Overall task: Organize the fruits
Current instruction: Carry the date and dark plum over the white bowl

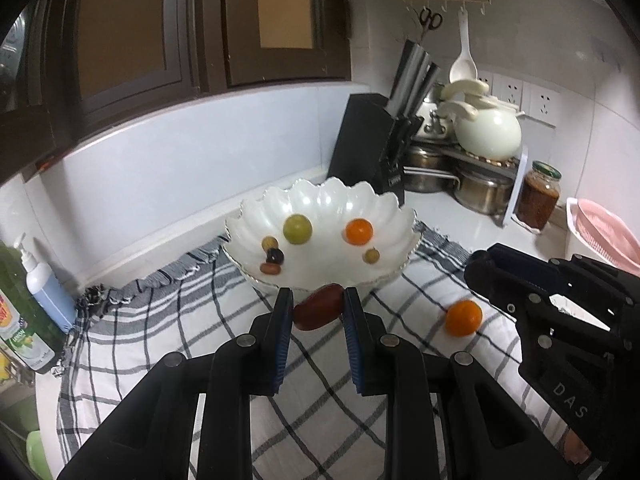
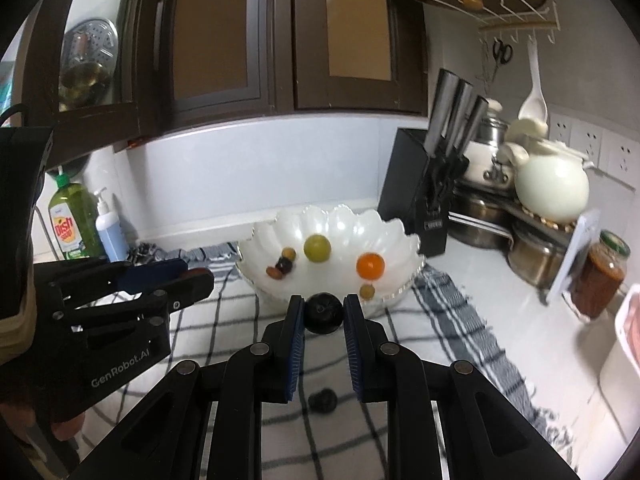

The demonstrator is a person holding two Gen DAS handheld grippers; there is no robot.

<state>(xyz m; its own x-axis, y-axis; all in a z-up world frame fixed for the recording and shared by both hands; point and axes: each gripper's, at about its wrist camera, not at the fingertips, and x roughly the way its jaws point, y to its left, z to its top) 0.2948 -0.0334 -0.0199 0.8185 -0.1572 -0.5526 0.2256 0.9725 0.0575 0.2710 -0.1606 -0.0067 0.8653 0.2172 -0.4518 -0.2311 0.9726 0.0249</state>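
Observation:
A white scalloped bowl stands on the checked cloth and holds a green fruit, an orange fruit and several small fruits. My left gripper is shut on a dark red oblong fruit, held just in front of the bowl. My right gripper is shut on a dark round plum, held above the cloth near the bowl's front rim. An orange fruit lies on the cloth to the right. A small dark fruit lies on the cloth below the right gripper.
A black knife block stands behind the bowl. Steel pots, a cream pot and a jar fill the right corner. Soap bottles stand at the left. A pink basket is at the far right.

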